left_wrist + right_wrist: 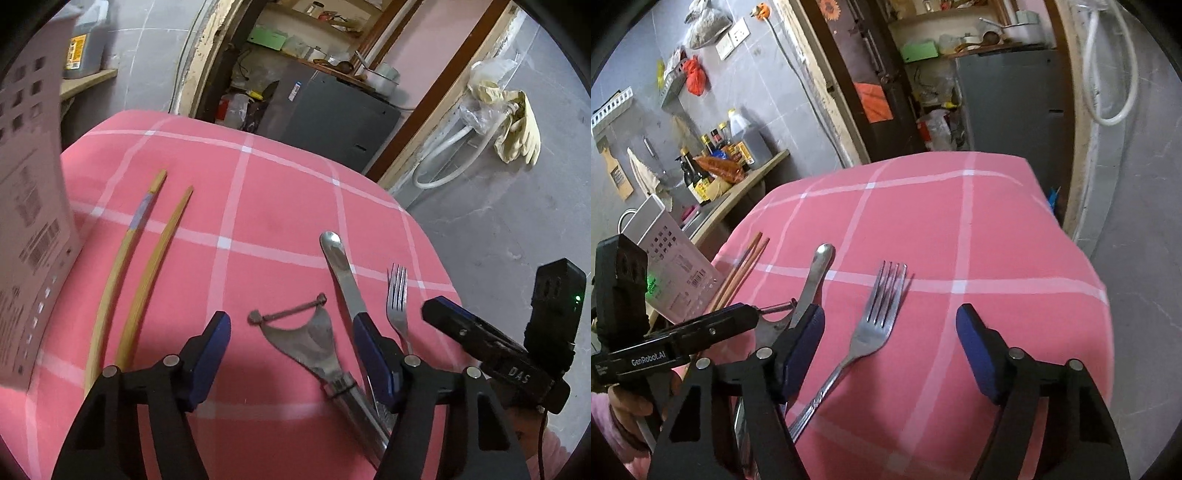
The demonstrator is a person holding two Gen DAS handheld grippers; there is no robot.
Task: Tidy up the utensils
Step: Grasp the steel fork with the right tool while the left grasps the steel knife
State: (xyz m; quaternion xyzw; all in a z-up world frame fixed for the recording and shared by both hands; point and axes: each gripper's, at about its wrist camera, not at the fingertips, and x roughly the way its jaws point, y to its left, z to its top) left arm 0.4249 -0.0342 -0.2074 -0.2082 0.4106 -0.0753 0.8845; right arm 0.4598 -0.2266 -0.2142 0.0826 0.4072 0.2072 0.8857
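Your left gripper is hovering over the pink checked tablecloth with its 2 blue-padded fingers spread wide and holding nothing. A metal Y-peeler is lying on the cloth in the gap between those fingers, its blade bar pointing ahead of the tips and its handle running back under the right-hand finger. A butter knife is lying just beyond that right-hand finger, its rounded tip well ahead of the pads and its lower part passing behind the finger. A fork is sitting just outside the same finger, tines pointing away from you. 2 wooden chopsticks are lying side by side outside the left-hand finger, stretching far ahead of the tips; 1 is carrying a pale band near its far end. A white perforated utensil holder is standing further left, beside the chopsticks.

Your right gripper is also hanging spread apart above the cloth, gripping nothing. The fork is lying in the gap between its fingers, closer to the left-hand pad, with the tines reaching past the fingertips and the handle angling back under that finger. The knife and peeler are showing just outside the left-hand finger, partly hidden by your other gripper's body. The chopsticks and holder are sitting further left.
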